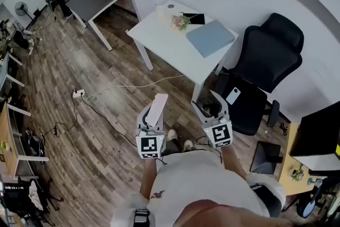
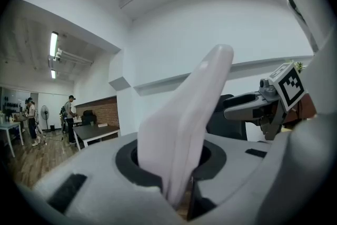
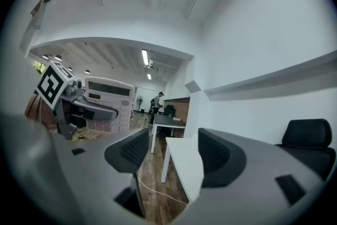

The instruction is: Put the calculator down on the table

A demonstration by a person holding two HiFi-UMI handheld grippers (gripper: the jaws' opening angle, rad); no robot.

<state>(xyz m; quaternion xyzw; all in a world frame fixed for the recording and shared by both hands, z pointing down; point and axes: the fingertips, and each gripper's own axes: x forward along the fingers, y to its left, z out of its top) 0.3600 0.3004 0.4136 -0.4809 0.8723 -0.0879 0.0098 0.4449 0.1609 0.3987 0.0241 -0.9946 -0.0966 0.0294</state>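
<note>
My left gripper (image 1: 152, 118) is shut on a white calculator (image 1: 157, 107), held level above the wooden floor, short of the white table (image 1: 159, 34). In the left gripper view the calculator (image 2: 185, 124) stands edge-on between the jaws and sticks out well past them. From the right gripper view its keys and display (image 3: 107, 101) show at the left, clamped in the left gripper. My right gripper (image 1: 211, 107) is open with nothing between its fingers, beside the left one. Its jaws (image 3: 174, 156) frame the near corner of the table (image 3: 185, 162).
On the table lie a blue folder (image 1: 211, 37), a small bunch of flowers (image 1: 180, 21), a black item (image 1: 194, 18) and a white cup (image 1: 161, 11). A black office chair (image 1: 265, 58) with a phone (image 1: 232, 95) on its seat stands right of it. A cable (image 1: 127, 86) runs over the floor.
</note>
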